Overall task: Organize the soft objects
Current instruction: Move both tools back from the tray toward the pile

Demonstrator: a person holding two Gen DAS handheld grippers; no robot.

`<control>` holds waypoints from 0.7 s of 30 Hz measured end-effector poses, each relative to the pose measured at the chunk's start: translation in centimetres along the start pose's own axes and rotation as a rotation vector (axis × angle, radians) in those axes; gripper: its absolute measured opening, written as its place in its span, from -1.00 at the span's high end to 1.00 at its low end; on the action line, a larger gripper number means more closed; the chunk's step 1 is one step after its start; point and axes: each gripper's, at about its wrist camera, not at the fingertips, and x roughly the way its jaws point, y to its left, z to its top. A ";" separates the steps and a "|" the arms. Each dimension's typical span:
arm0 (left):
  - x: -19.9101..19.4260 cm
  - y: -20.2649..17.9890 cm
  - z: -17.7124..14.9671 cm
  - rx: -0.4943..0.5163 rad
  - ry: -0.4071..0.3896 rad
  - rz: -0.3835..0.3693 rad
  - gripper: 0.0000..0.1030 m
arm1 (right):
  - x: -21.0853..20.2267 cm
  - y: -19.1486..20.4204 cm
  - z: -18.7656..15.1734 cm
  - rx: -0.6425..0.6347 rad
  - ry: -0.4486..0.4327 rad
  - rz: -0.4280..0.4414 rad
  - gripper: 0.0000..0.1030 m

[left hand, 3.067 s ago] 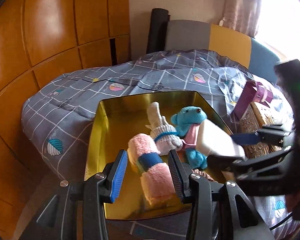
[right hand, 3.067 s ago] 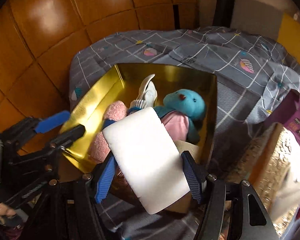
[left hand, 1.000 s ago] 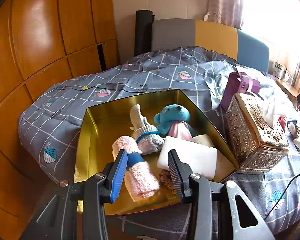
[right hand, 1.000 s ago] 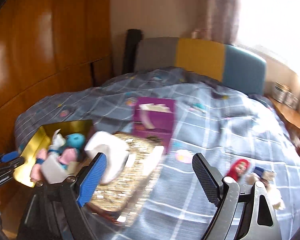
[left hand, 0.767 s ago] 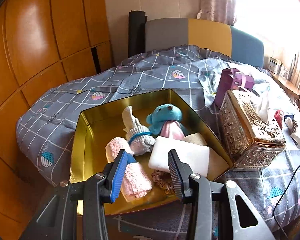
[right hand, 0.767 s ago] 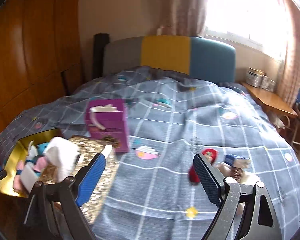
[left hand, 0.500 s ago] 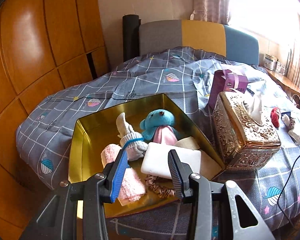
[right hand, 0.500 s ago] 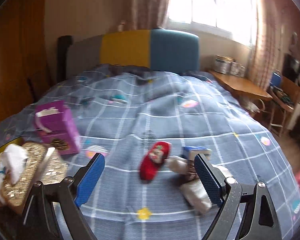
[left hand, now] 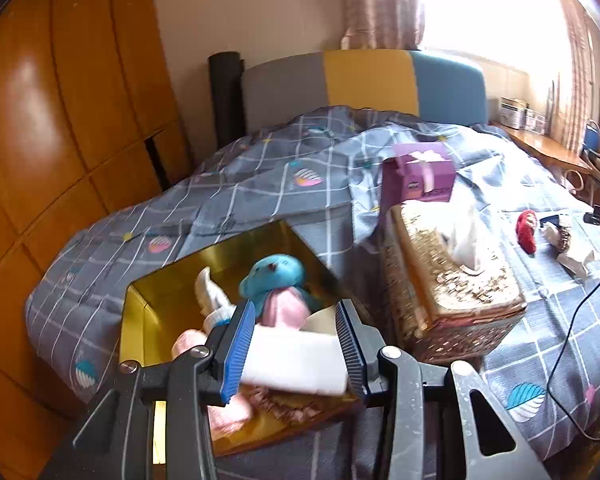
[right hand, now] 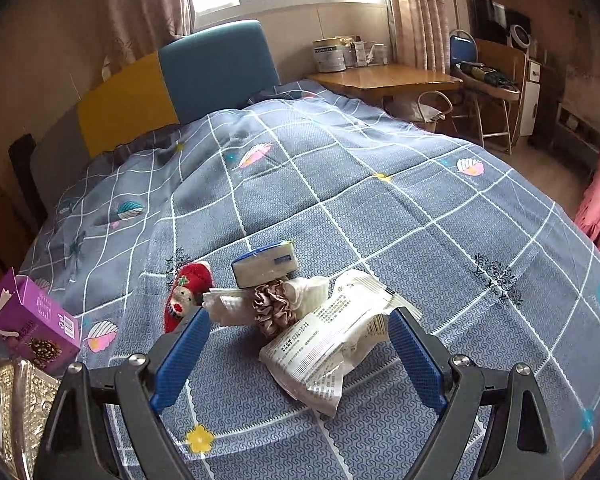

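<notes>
A gold tin (left hand: 220,264) on the bed holds a blue plush (left hand: 276,276), a white sock (left hand: 210,292), a pink rolled towel (left hand: 228,416), a white sponge (left hand: 296,364) and a scrunchie (left hand: 284,404). My left gripper (left hand: 295,310) hovers over the tin's near side, open, with nothing gripped. My right gripper (right hand: 299,315) stands wide open just short of a pile on the blanket: a printed white packet (right hand: 332,340), a brown scrunchie (right hand: 270,308), a blue-topped sponge (right hand: 264,266), a white cloth (right hand: 306,290) and a red plush doll (right hand: 186,292). The packet lies partly between its fingers, untouched.
A gold tissue box (left hand: 452,280) and a purple carton (left hand: 418,176) stand between the tin and the pile. A black cable (left hand: 572,320) trails over the blanket. A wooden wardrobe (left hand: 60,140) flanks the bed; a desk (right hand: 384,76) and chair (right hand: 484,80) stand beyond it.
The right gripper left the white sponge in the tin, then swung right across the bed, past the tissue box, down to the pile. The left gripper backed off slightly from the tin.
</notes>
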 end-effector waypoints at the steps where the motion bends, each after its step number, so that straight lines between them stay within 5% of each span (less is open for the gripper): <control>1: -0.1 -0.4 0.3 0.011 -0.008 -0.006 0.18 | 0.0 0.1 0.0 0.002 0.001 0.000 -0.78; 21: -0.2 -12.0 5.8 0.220 -0.061 -0.200 0.18 | -0.8 -3.1 0.3 0.176 0.000 0.022 -0.78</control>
